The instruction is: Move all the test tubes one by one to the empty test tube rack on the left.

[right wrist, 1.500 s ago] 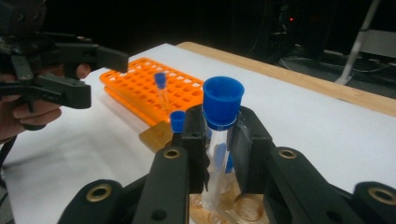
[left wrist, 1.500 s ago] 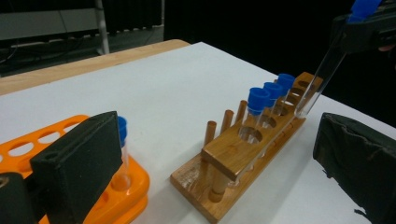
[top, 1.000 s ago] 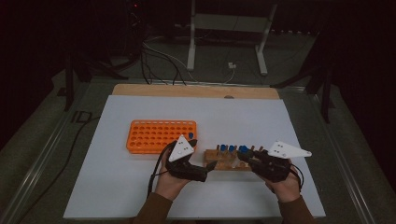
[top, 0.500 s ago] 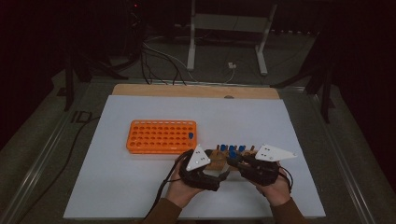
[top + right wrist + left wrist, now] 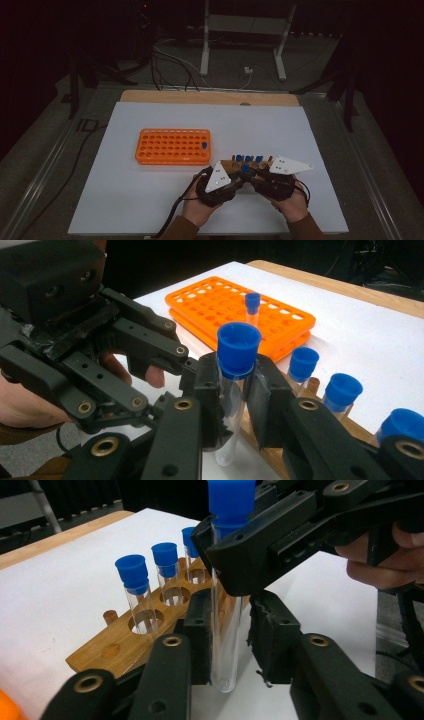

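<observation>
A clear test tube with a blue cap (image 5: pixel 226 630) stands upright just in front of a wooden rack (image 5: pixel 120 647), between both grippers. My right gripper (image 5: pixel 235 375) is shut on its upper part, just under the cap (image 5: pixel 238 347). My left gripper (image 5: pixel 231 610) has just been closing, and its pads now sit on the tube's lower part. In the high view the two grippers, left (image 5: pixel 243 176) and right (image 5: pixel 251 175), meet nose to nose at the rack's (image 5: pixel 250 162) near side. Several more blue-capped tubes (image 5: pixel 135 580) stand in the rack.
An orange tube rack (image 5: pixel 172 146) lies to the left on the white mat (image 5: pixel 125 200), with one blue-capped tube (image 5: pixel 204 145) near its right end. A wooden strip (image 5: pixel 200 97) runs along the mat's far edge. Beyond the table stand cables and a metal frame (image 5: pixel 245 30).
Both hands drew together in front of the wooden rack, the left one moving right. The left jaws went from wide apart to closed around the tube that the right gripper holds.
</observation>
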`<move>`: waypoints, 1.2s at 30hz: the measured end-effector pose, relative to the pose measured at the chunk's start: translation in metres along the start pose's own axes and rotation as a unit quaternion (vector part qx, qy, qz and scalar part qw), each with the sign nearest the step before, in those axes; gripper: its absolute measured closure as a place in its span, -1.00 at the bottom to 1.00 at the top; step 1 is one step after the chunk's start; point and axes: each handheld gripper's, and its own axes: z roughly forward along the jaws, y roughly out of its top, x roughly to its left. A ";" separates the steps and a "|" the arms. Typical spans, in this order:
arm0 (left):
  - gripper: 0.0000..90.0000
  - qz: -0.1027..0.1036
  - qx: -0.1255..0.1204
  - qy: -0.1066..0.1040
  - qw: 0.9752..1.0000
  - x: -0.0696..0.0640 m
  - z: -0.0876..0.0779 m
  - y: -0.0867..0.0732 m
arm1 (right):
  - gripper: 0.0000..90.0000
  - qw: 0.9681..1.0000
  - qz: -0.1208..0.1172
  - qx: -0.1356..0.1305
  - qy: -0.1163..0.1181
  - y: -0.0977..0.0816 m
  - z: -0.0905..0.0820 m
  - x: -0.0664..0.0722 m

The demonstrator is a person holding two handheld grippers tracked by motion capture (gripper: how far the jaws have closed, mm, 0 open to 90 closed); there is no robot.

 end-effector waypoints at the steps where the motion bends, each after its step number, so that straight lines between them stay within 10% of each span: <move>1: 0.63 -0.002 -0.001 -0.001 1.000 0.000 0.000 0.000 | 0.71 1.000 0.000 0.000 0.000 0.000 0.000 0.000; 10: 0.71 -0.004 0.000 0.000 1.000 0.002 0.000 -0.001 | 0.63 1.000 -0.001 0.001 0.004 0.000 0.001 0.000; 16: 0.72 -0.009 0.004 0.010 1.000 0.006 -0.002 -0.002 | -0.02 0.999 0.021 -0.013 0.024 0.000 -0.002 -0.006; 36: 0.71 -0.032 -0.021 0.044 0.998 0.031 -0.025 -0.004 | -0.85 0.997 0.030 -0.020 -0.062 -0.001 -0.017 -0.024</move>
